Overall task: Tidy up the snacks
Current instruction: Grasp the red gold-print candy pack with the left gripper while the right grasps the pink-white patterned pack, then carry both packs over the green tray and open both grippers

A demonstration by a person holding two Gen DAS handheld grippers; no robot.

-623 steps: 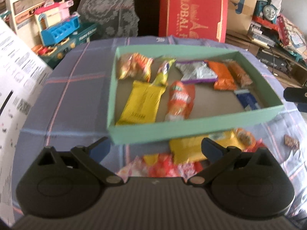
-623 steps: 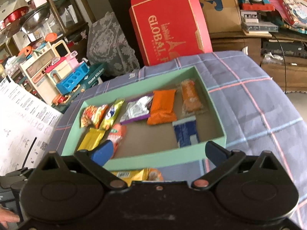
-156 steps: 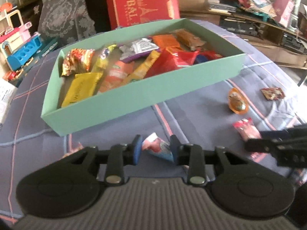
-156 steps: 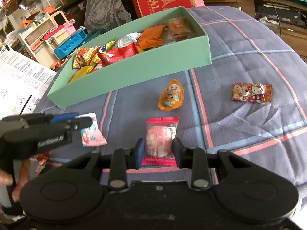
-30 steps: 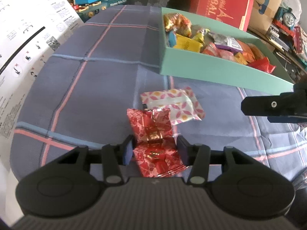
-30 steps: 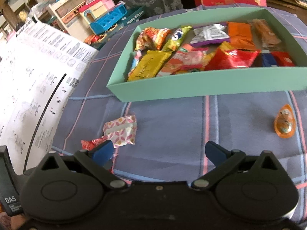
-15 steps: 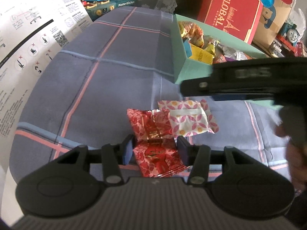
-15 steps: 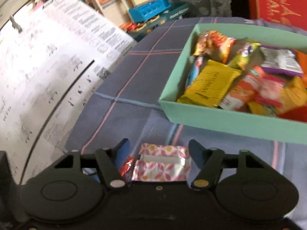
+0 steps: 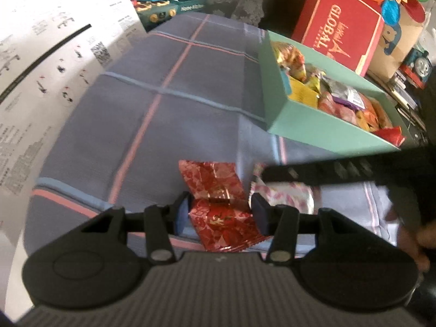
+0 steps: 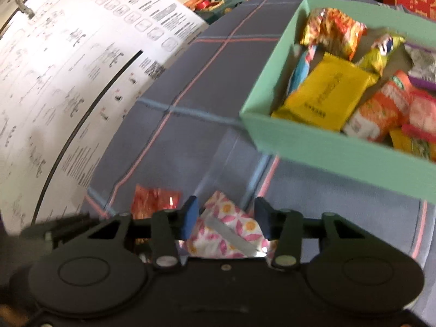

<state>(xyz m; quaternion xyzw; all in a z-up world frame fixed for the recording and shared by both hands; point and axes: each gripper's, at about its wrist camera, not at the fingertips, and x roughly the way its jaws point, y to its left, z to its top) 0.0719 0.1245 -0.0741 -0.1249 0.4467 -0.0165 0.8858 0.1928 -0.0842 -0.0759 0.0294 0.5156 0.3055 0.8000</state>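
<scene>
Red foil packet (image 9: 222, 212) sits pinched between the left gripper (image 9: 222, 212) fingers, low over the checked cloth (image 9: 169, 125). Just right of those fingers, the right gripper (image 10: 225, 222) reaches across, its fingers closed on the pink flowery packet (image 10: 226, 231), which looks tilted up. Further ahead and to the right of both sets of fingers is the green box (image 10: 327, 147), already stuffed with snacks (image 10: 327, 92).

red foil packet (image 9: 218, 201) beside pink-flowered packet (image 10: 226, 231), near filled green box (image 9: 321, 125).
</scene>
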